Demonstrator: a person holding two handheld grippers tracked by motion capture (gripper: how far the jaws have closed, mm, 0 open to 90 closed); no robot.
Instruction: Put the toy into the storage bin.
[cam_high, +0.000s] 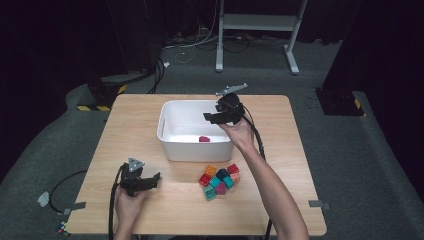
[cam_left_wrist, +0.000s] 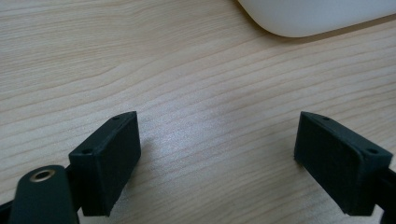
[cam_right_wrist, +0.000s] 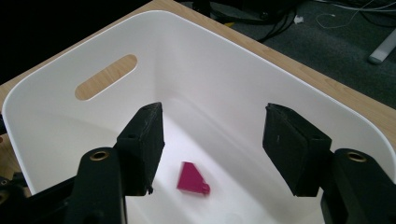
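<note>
Our left hand-held gripper (cam_high: 156, 178) sits low with jaws spread wide; our right hand-held gripper (cam_high: 206, 117) is raised forward, jaws likewise apart.

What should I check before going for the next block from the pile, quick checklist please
1. Right gripper empty: ok, its jaws stand apart with nothing between them, above the white bin.
2. Last piece delivered: ok, the magenta block lies on the bin floor, free of the jaws.
3. Left gripper ready: ok, open and empty over bare table.
4. Blocks left to move: ok, the pile of blocks sits on the table in front of the bin.
5. Path from bin to pile: ok, only the near bin wall lies between; lift over it.
6. Topmost block loose or interlocked: cannot tell.
</note>
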